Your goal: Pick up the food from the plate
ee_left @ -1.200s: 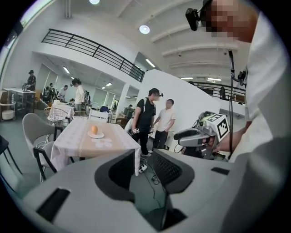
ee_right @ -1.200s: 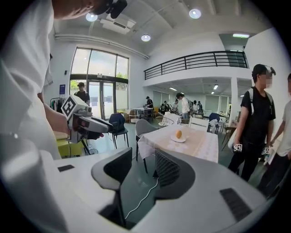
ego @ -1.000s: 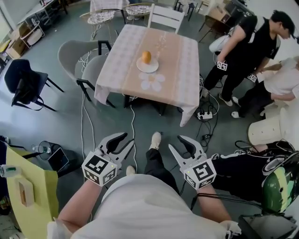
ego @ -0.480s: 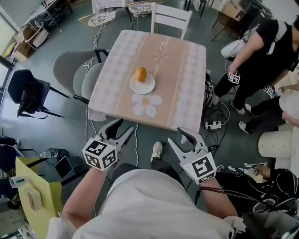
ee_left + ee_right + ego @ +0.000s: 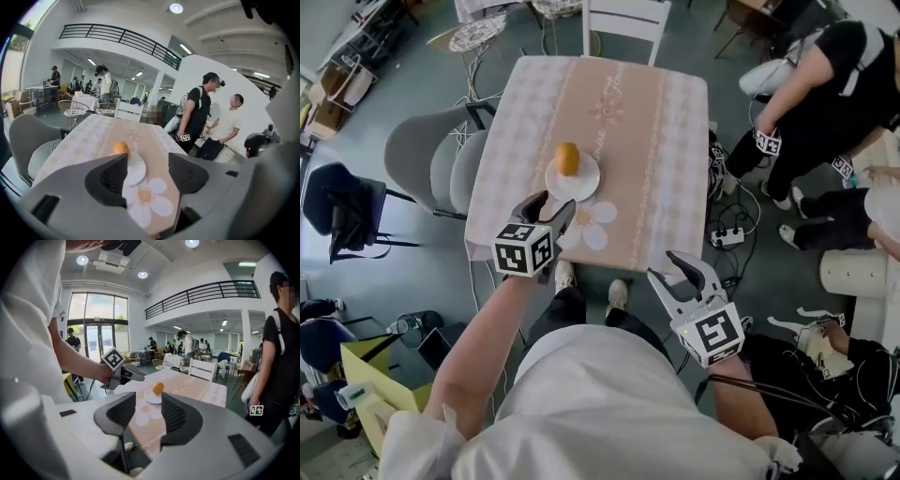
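Note:
An orange, roundish piece of food (image 5: 567, 157) sits on a small white plate (image 5: 577, 183) on the table with a pink-and-beige cloth (image 5: 661, 141). My left gripper (image 5: 549, 208) hovers over the table's near edge, just short of the plate. Its jaws are opening, and nothing is between them. In the left gripper view the food (image 5: 121, 149) and plate (image 5: 136, 169) lie straight ahead, beyond the left jaw. My right gripper (image 5: 668, 268) hangs open and empty off the table's near right corner. The right gripper view shows the food (image 5: 158, 388) far ahead.
A white flower-shaped mat (image 5: 592, 225) lies on the cloth before the plate. A white chair (image 5: 626, 19) stands at the far end, two grey chairs (image 5: 427, 155) at the left. People (image 5: 825, 84) stand at the right, with cables and a power strip (image 5: 727, 236) on the floor.
I have come up to the table. The left gripper rose and reached forward over the near edge toward the plate, its jaws wider apart. The right gripper stayed low.

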Motion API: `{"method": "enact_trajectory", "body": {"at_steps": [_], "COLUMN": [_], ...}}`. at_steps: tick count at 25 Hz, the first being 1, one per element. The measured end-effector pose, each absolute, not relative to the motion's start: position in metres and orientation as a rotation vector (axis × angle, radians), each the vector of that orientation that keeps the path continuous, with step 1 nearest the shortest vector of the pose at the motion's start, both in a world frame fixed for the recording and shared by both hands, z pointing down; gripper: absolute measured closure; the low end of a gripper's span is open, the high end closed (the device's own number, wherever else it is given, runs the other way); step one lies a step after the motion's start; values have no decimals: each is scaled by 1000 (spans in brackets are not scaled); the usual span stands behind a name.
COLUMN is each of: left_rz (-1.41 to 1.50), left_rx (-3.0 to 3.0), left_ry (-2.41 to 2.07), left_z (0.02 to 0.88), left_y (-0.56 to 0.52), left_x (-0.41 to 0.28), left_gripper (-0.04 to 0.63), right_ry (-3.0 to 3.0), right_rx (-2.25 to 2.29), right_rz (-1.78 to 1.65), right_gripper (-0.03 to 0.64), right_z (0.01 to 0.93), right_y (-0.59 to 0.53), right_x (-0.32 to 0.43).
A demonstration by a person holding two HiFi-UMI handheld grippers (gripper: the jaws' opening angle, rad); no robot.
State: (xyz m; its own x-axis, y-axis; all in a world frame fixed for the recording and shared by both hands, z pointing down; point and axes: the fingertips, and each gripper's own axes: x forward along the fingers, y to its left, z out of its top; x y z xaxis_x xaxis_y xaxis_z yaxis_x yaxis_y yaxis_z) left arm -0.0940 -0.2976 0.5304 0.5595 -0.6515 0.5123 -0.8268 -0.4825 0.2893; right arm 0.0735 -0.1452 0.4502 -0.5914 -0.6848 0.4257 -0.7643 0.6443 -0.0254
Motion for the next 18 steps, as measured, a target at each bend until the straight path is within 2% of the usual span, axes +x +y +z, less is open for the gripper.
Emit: {"method": "enact_trajectory", "body": {"at_steps": [9, 18], "left_rz": [628, 712], "left_rx": [2167, 2082], "left_ry": [-1190, -1162], "left_z": [597, 647], "left_y": [-398, -441], "left_x": [-99, -89], "left_gripper": [273, 250], "right_ry": [-2356, -2241], "right_rx": [1382, 1514], "right_rz": [359, 442], "right_gripper": [445, 445], "right_z": [442, 450], "right_y": [-178, -187], "right_x": [85, 84]}}
